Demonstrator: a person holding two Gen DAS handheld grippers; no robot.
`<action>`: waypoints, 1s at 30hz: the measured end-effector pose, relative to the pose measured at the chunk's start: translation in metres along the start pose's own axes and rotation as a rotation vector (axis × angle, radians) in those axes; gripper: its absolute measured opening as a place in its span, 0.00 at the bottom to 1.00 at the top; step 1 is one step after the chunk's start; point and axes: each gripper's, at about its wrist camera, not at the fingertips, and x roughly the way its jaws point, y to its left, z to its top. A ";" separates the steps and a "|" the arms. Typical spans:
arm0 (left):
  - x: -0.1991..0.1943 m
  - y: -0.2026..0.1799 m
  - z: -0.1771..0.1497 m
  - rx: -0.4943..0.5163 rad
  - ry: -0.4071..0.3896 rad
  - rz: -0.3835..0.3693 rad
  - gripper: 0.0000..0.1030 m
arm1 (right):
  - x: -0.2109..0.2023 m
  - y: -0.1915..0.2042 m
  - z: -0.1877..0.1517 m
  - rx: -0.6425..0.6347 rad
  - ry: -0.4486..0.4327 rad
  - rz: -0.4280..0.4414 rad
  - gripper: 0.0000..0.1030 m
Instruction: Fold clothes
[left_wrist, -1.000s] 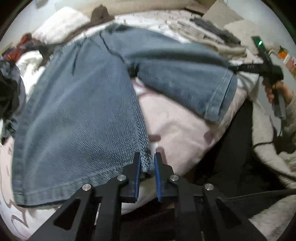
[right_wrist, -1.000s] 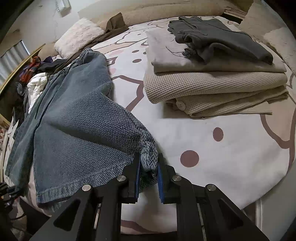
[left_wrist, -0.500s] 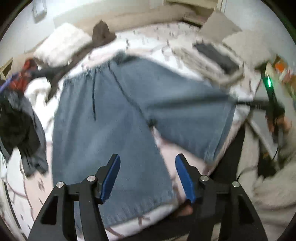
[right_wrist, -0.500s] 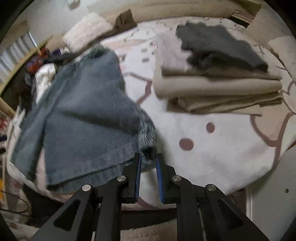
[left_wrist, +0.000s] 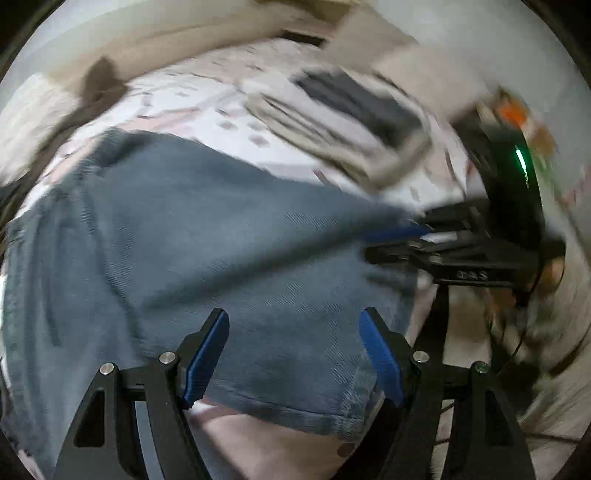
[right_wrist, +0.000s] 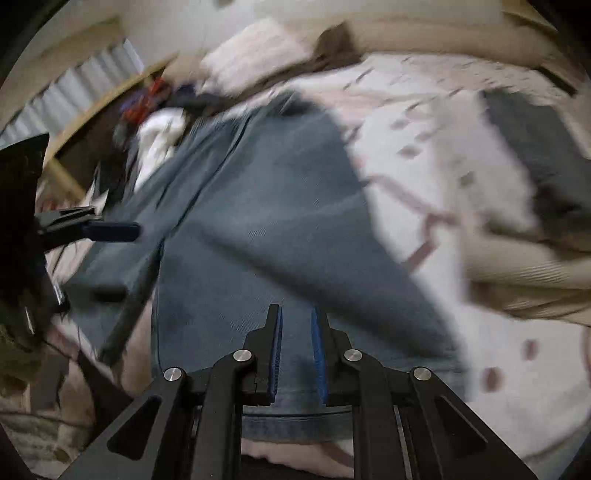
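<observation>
A: The denim shorts (left_wrist: 207, 258) lie spread across the middle of the left wrist view, on the white patterned bedspread (left_wrist: 192, 96), with a hem running along the lower centre of the frame.

B: And in the right wrist view the same shorts (right_wrist: 266, 206) fill the centre, slanting from upper left down to the lower middle.

A: The left gripper (left_wrist: 293, 354) has its blue pads standing wide and still spreading — nothing is pinched; the denim lies beyond them.

B: The right gripper (right_wrist: 295, 354) has its pads drawn close with a fold of the denim pinched between them, near the hem at the bottom of the frame.

A: In the left view it shows at the right edge, blurred, its tip at the shorts' far leg.

B: Beyond that — a stack of folded clothes (left_wrist: 343, 122) sits at the upper right of the left view, beige layers with a dark grey piece on top. A fluffy pillow (right_wrist: 255, 55) lies at the top of the right view, and a heap of unfolded garments (right_wrist: 155, 110) at the upper left.

A: Both pictures are smeared, so fine detail cannot be told.
</observation>
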 end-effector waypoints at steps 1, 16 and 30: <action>0.009 -0.006 -0.005 0.023 0.007 0.015 0.70 | 0.014 0.005 -0.005 -0.015 0.049 0.011 0.15; 0.026 -0.022 -0.089 0.147 0.026 0.117 0.70 | -0.003 0.052 -0.051 -0.144 0.190 0.054 0.16; 0.015 -0.025 -0.108 0.209 0.141 0.054 0.69 | 0.035 -0.030 0.006 0.094 0.048 -0.090 0.16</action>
